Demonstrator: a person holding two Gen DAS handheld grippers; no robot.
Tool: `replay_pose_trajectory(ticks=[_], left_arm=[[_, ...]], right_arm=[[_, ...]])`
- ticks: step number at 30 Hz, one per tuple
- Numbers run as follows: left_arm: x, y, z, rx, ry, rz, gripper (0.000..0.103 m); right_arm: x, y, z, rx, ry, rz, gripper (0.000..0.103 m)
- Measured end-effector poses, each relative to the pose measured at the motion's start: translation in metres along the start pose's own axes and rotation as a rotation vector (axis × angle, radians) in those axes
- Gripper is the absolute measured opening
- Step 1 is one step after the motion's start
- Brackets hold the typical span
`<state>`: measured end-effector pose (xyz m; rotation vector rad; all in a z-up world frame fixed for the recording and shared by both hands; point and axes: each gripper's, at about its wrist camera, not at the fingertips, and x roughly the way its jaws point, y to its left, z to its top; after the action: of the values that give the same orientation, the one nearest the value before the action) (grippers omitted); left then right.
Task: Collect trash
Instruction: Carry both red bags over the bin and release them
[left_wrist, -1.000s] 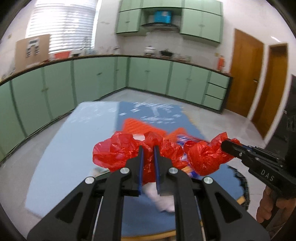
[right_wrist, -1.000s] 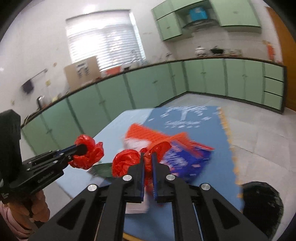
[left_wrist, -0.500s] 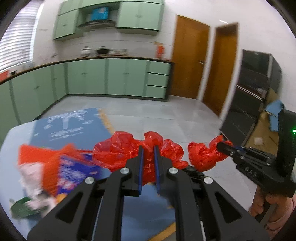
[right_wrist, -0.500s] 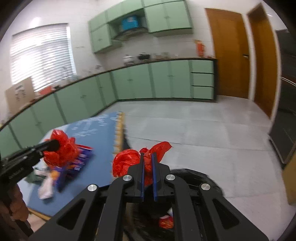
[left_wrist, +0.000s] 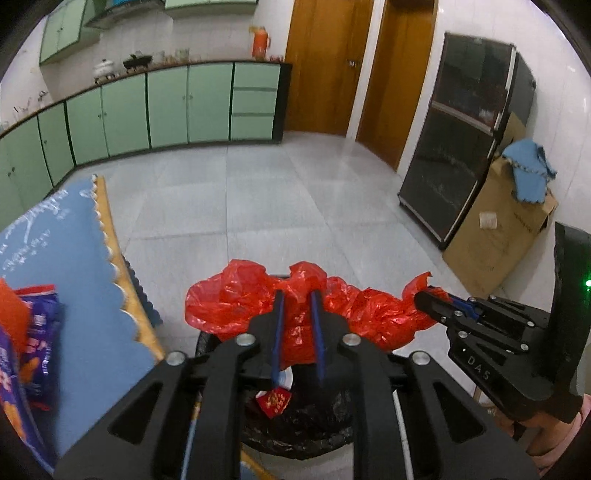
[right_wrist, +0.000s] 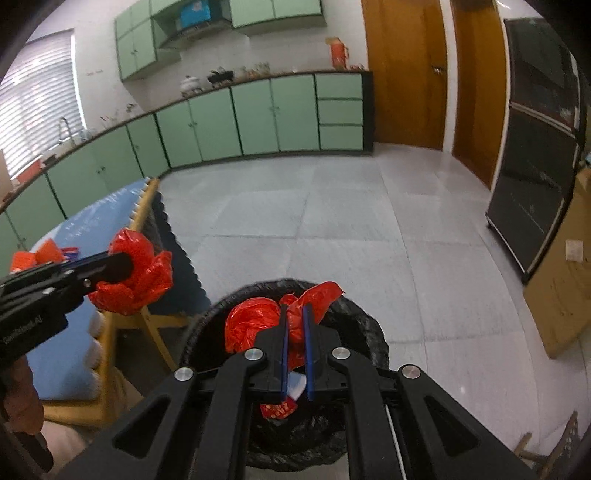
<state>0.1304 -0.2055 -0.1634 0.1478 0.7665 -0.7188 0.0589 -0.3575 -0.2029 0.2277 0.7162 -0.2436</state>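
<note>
Both of our grippers have swung away from the blue-covered table (left_wrist: 74, 266), where they hung a second ago over the pile of wrappers, and now point down over the black-lined trash bin (right_wrist: 354, 314) on the floor. Nearest to us in the left wrist view, our left gripper (left_wrist: 298, 295) has the red plastic bag (left_wrist: 236, 299) between its fingers; its jaws have just been opening, a clear gap now stands between the blue pads, and the plastic still fills that gap, so we cannot tell whether the pads still press on it. In the right wrist view, our right gripper (right_wrist: 295, 310) is clenched on another bunch of the same red plastic, with a loose flap standing up past its fingertips. The bag stretches between the two grippers and hangs directly above the bin's mouth. Inside the bin, below both sets of fingers, we see a small red packet (right_wrist: 279, 409) with gold print lying on the black liner, and a scrap of white beside it. To the left, just beside the bin, the table edge shows its scalloped blue cover, with purple and orange wrappers (left_wrist: 33, 332) lying on it at the near left. Beyond the bin, grey floor tiles (right_wrist: 332, 206) run to the far wall. At the far left stand green cabinets (left_wrist: 166, 107); at the far right, two wooden doors (left_wrist: 325, 62), a dark glass-fronted cabinet (left_wrist: 461, 140) and a cardboard box (left_wrist: 498, 229) with a blue cloth (left_wrist: 528, 173) draped on top.
</note>
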Motion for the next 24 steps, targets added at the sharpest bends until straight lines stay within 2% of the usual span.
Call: replay_pose_trajectory(ticks=[3, 6, 11, 13, 15, 19, 24], left_arm=[[0.008, -0.001, -0.004, 0.012, 0.024, 0.008, 0.033], [0.006, 0.001, -0.004, 0.003, 0.015, 0.01, 0.045], [-0.014, 0.012, 0.001, -0.025, -0.025, 0.029, 0.051], [-0.024, 0.015, 0.004, -0.034, -0.049, 0.048, 0.059], [-0.045, 0.026, 0.006, -0.052, -0.086, 0.076, 0.062], [-0.087, 0.053, 0.003, -0.081, -0.152, 0.172, 0.068], [-0.141, 0.099, -0.014, -0.141, -0.206, 0.354, 0.07]], right_arm=[[0.01, -0.006, -0.005, 0.011, 0.02, -0.021, 0.015], [0.015, -0.011, -0.005, 0.021, 0.024, -0.032, 0.033], [0.003, -0.007, 0.0, 0.022, -0.009, -0.041, 0.047], [-0.004, -0.003, 0.007, 0.016, -0.031, -0.036, 0.058], [-0.015, 0.005, 0.014, 0.004, -0.064, -0.028, 0.067], [-0.036, 0.032, 0.03, -0.035, -0.139, 0.011, 0.082], [-0.056, 0.088, 0.044, -0.109, -0.22, 0.121, 0.088]])
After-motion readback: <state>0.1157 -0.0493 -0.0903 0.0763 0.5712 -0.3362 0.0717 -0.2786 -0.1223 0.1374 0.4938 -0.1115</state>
